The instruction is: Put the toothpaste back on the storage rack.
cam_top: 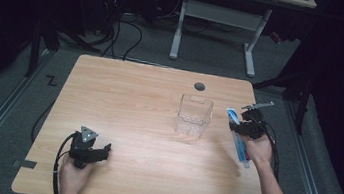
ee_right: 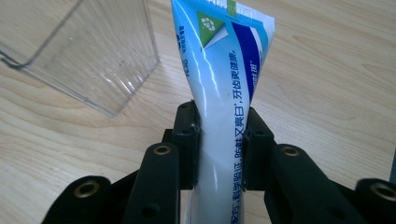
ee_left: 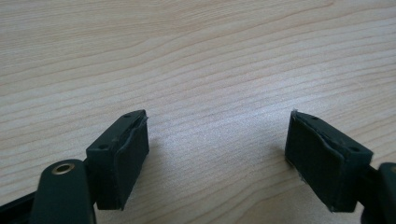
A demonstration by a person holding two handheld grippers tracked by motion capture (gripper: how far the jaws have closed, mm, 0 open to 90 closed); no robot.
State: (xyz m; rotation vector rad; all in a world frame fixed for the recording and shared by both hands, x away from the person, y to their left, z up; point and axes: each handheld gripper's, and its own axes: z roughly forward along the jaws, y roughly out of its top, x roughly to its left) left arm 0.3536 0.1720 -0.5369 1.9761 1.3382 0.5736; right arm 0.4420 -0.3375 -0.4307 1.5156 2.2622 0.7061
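Note:
A blue and white toothpaste tube (ee_right: pixel 222 88) stands between the black jaws of my right gripper (ee_right: pixel 220 140), which is shut on it around its middle. From above, that right gripper (cam_top: pixel 242 127) holds the tube (cam_top: pixel 238 136) near the table's right edge, just right of a clear plastic box (cam_top: pixel 194 115). The box (ee_right: pixel 88 51) is to the tube's left in the right gripper view. My left gripper (cam_top: pixel 102 152) rests low at the front left of the wooden table (cam_top: pixel 134 102). Its jaws stand wide apart over bare wood, left gripper (ee_left: pixel 217 154) holding nothing.
A round grey cable hole (cam_top: pixel 199 86) sits near the table's far edge. Behind the table stands a white-legged desk (cam_top: pixel 217 27) with cables on the grey floor.

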